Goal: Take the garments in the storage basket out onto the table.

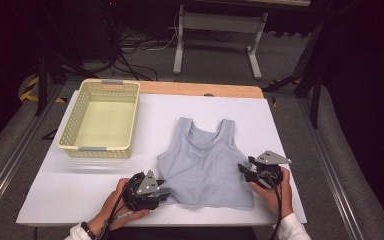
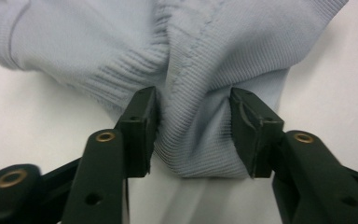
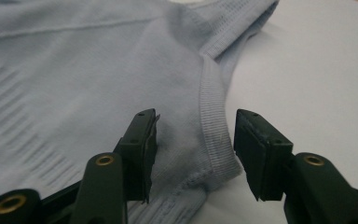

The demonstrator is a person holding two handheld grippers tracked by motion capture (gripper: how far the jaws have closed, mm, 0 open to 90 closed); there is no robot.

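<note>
A pale blue ribbed tank top (image 1: 202, 160) lies flat on the white table cover, straps pointing away from me. My left gripper (image 1: 164, 192) is at the top's lower left corner. In the left gripper view that gripper (image 2: 193, 100) has a bunched fold of the fabric (image 2: 200, 56) pinched between its pads. My right gripper (image 1: 242, 169) is at the top's right side, by the armhole. In the right gripper view its jaws (image 3: 195, 121) stand apart astride the hemmed edge of the fabric (image 3: 74, 70), and the right pad (image 3: 256, 144) is clear of the cloth.
A cream plastic basket (image 1: 100, 150) with perforated walls stands at the left of the table cover (image 1: 70, 190). A wooden table edge (image 1: 200, 89) shows at the back. Beyond it are a white table frame (image 1: 180, 45) and cables on the floor.
</note>
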